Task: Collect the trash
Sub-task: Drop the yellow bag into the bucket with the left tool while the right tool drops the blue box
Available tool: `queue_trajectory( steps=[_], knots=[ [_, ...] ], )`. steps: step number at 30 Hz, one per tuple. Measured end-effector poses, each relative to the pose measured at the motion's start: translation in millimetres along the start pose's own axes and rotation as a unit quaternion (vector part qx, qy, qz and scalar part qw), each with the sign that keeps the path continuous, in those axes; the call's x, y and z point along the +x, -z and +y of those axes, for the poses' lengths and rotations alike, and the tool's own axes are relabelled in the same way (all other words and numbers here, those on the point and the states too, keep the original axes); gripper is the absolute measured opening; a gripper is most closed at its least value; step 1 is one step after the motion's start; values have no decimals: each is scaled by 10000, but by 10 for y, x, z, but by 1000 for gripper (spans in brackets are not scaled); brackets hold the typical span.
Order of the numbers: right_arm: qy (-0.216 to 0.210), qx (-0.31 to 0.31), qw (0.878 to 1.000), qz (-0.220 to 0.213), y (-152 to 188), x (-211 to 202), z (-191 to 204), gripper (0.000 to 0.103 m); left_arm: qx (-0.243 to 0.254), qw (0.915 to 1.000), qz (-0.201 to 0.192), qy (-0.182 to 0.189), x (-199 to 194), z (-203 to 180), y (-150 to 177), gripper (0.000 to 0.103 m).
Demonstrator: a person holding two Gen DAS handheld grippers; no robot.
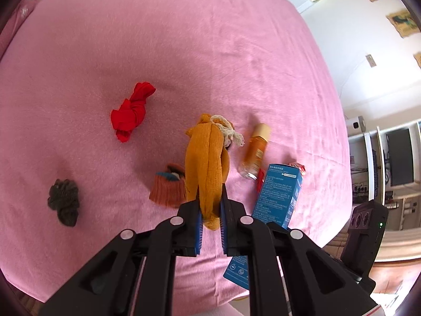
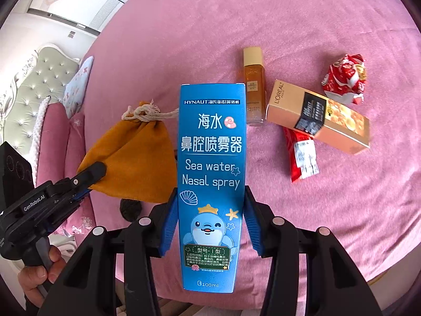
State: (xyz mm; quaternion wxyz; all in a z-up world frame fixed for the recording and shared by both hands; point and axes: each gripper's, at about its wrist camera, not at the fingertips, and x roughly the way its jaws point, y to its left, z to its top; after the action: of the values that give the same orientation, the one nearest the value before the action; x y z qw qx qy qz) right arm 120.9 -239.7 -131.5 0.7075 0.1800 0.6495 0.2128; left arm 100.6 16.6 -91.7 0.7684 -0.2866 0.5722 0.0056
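Above the pink bed (image 1: 184,52): left tool (image 1: 210,210) clamped on the mustard pouch (image 1: 208,163), right tool (image 2: 210,223) gripping the blue nasal-spray box (image 2: 211,158). Bottle (image 2: 254,87), peach carton (image 2: 318,115), red wrappers (image 2: 344,79) still uncollected.

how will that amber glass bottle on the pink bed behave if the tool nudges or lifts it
The amber bottle lies on its side on the soft pink sheet, so a sideways nudge would probably roll it. It looks like smooth glass, so likely slippery between pads and fairly heavy for its size. Probably breakable if dropped off the bed.
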Motion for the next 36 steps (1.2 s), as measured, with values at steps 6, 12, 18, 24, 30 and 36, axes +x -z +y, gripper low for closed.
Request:
queue_trajectory(
  steps=[6, 12, 18, 24, 30, 36],
  knots=[
    [-51, 1, 9997, -240, 211, -324, -93, 46, 245, 9996, -3, 148, -209, -168, 271, 10],
    [-38, 178, 9990, -401, 371, -575, -307, 46, 677, 9972, 222, 234, -175, -531, 583, 10],
    [-9, 657, 9960, -598, 646, -929, -827, 46, 1156, 9911, 593, 306, 82, -1111, 961, 10],
    [187, 1188, 9893, -819, 1023, -1322, -1458, 46, 1678, 9793, 1048, 427, 425, -1772, 1437, 10],
    [369, 1879, 9763, -1013, 1455, -1645, -2149, 46, 2285, 9593, 1570, 540, 811, -2390, 1955, 11],
    [475, 2661, 9569, -1059, 1988, -1746, -2780, 46, 2870, 9323, 2151, 475, 1225, -2827, 2582, 11]
  ],
)
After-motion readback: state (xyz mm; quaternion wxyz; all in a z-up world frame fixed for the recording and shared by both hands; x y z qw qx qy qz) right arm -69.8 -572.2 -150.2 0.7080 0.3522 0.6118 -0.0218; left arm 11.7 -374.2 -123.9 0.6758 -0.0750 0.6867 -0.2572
